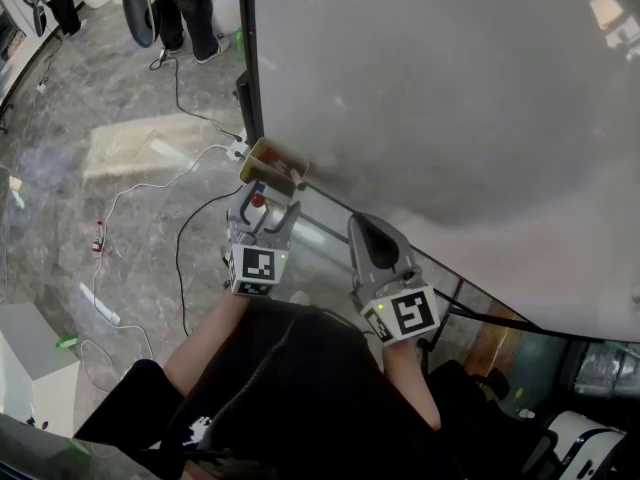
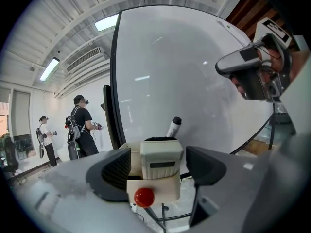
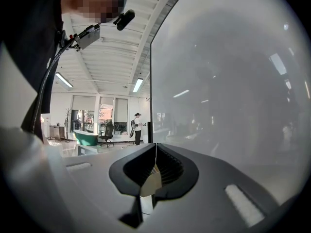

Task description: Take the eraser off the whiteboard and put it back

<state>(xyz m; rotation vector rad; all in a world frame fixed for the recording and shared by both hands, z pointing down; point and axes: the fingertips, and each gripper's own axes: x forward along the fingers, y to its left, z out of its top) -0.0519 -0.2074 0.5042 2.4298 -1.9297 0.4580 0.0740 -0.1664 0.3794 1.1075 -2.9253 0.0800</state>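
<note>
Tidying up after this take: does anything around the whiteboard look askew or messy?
Nothing looks broken. The whiteboard carries broad grey smears, a marker stands tilted at its lower corner, and loose cables trail over the floor beside it.

The whiteboard has a smooth, glossy white face that mirrors the ceiling lights. Its edge frame is dark and matt. The eraser has a pale, matt plastic body with a dark, fine-textured strip along the top. The knob below it is glossy red. The left claw and right claw carry black ribbed pads set in smooth, matt grey plastic shells. The floor is grey veined stone with a soft polish.
</note>
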